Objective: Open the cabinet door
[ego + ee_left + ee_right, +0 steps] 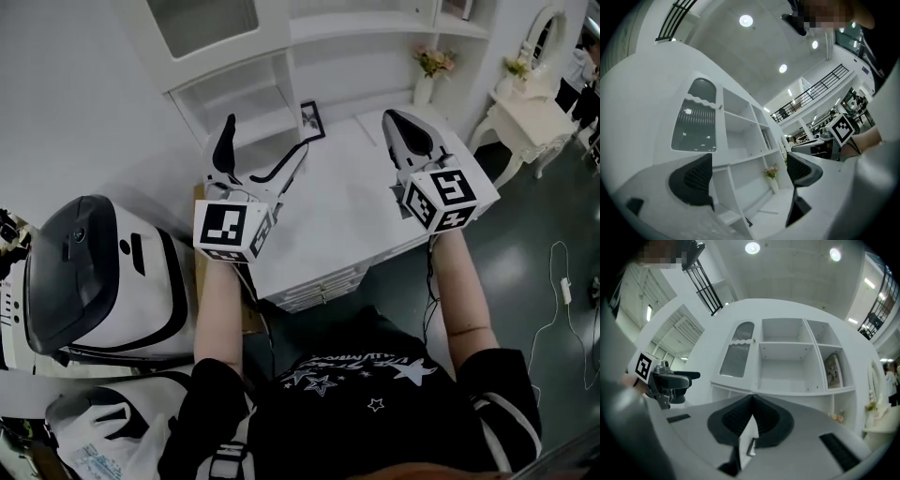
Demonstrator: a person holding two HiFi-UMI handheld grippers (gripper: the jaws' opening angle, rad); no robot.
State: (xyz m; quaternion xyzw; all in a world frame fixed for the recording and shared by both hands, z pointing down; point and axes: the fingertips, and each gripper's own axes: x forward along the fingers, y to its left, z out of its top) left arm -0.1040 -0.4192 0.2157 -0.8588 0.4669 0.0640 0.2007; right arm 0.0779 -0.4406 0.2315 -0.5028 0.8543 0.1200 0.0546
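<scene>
Both arms reach forward, side by side above the desk (342,220). The left gripper (263,150) has its jaws spread wide with nothing between them. The right gripper (409,131) has its jaws pressed together, empty. Far left of the shelves (783,342), the door (737,350) with ribbed glass sits shut, well clear of both grippers.

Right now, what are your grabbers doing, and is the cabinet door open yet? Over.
Left gripper open, empty. Right gripper shut on nothing. Cabinet door shut, untouched. Both grippers over the desk, short of the door.
</scene>
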